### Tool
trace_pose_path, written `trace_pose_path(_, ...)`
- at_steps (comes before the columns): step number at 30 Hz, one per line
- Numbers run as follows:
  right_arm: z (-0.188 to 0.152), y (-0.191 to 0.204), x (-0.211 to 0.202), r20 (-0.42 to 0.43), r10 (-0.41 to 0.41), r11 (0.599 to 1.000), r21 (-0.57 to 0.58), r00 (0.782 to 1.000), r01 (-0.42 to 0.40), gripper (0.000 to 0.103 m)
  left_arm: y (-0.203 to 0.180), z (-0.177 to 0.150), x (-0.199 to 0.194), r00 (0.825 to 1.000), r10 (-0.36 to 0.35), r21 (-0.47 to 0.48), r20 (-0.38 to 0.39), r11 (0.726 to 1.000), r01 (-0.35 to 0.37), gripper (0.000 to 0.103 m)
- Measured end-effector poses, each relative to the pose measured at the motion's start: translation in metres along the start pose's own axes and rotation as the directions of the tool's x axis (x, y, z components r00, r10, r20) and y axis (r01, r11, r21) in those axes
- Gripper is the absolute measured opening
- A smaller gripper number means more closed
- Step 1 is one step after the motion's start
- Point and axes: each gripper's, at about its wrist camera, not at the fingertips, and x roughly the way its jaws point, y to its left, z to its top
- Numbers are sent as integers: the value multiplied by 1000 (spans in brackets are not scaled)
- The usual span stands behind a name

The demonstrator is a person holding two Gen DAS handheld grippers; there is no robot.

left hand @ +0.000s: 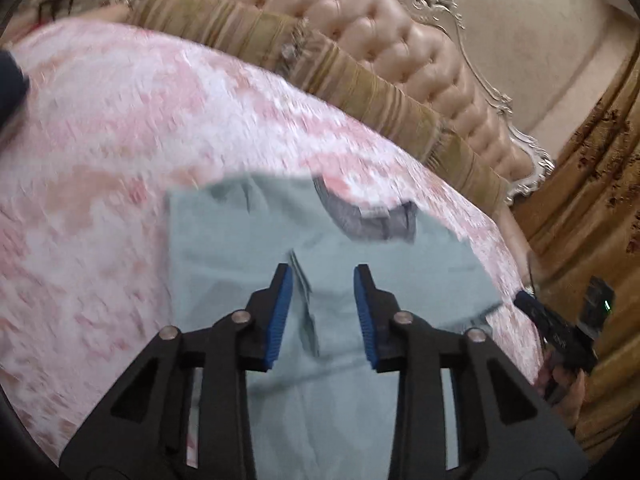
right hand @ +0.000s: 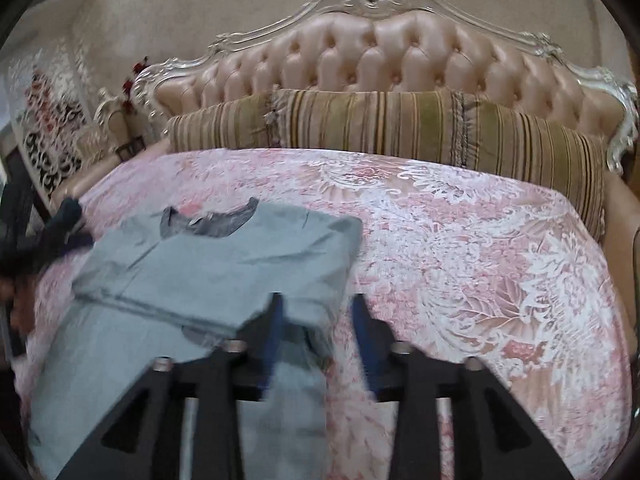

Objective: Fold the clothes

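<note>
1. While both cameras look along their fingers toward the head of the bed, the left gripper [left hand: 322, 276] hangs above the shirt [left hand: 256, 248] with its blue-padded fingers [left hand: 280, 312] spread wide apart and nothing between them.
2. The left gripper points down and forward at the middle of the shirt, where a folded edge runs between its fingers; whether the tips touch the cloth cannot be told.
3. The right gripper [right hand: 318, 304] also stands wide open and grips nothing, its left finger over the near right corner of the folded cloth and its right finger over the bedspread [right hand: 460, 260].
4. In the left view the right gripper shows at the far right edge as a dark tool [left hand: 556, 328] held in a hand [left hand: 568, 392], close to the shirt's right edge.
5. In the right view the left gripper appears at the far left as a dark blurred shape [right hand: 60, 232] beside the shirt's collar side.
6. The pale blue-grey shirt lies flat on the pink patterned bedspread, its sides folded in and its grey collar [right hand: 208, 222] toward the pillows.
7. Beyond it, long striped pillows [right hand: 400, 132] lean against a tufted pink headboard [right hand: 380, 56].
</note>
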Motion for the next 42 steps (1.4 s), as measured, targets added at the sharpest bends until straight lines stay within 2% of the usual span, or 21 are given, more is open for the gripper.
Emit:
trace_pose_path(3, -4, -4, 11, -27, -15, 1000, 6, 1000, 15, 44, -4, -8, 13, 999, 29, 37, -22, 999, -28, 30)
trace_pose_path(7, -6, -13, 10, 13, -24, 999, 38, 1000, 24, 44, -10, -12, 23, 998, 41, 71, -45, 997, -37, 28)
trace_pose_path(10, -5, -18, 9, 30, -58, 998, 41, 998, 57, 45, -13, -15, 27, 997, 39, 91, -60, 995, -33, 7)
trace_pose_path(13, -6, -24, 8, 30, -86, 995, 46, 996, 85, 47, -13, -17, 28, 997, 47, 93, -61, 995, -41, 7)
trace_pose_path(16, -7, -26, 7, 29, -91, 995, 45, 995, 90, 47, -4, -17, 26, 997, 49, 66, -53, 997, -45, 8)
trace_pose_path(23, -7, -31, 7, 38, -110, 993, 59, 993, 107, 48, -4, -17, 29, 997, 61, 78, -57, 995, -57, 10)
trace_pose_path(27, -6, -28, 11, 18, -83, 995, 49, 996, 82, 48, -2, -14, 20, 998, 55, 71, -30, 996, -53, 6)
trace_pose_path(35, -3, -27, 12, 2, -107, 994, 35, 994, 107, 48, 3, -8, 2, 999, 44, 57, 23, 997, -45, 6)
trace_pose_path(36, -2, -27, 13, -5, -109, 993, 33, 994, 109, 48, 6, -10, 7, 997, 79, 50, 15, 996, -79, 6)
trace_pose_path(37, -1, -26, 14, -10, -112, 993, 30, 994, 112, 48, 8, -10, 9, 997, 80, 46, 9, 996, -80, 6)
trace_pose_path(39, 2, -24, 14, -13, -102, 995, 21, 995, 102, 48, 12, -10, 9, 996, 92, 39, 3, 995, -92, 6)
trace_pose_path(42, 7, -10, 19, -24, -43, 999, -23, 999, 42, 48, 13, -11, 8, 996, 94, 36, 9, 995, -94, 6)
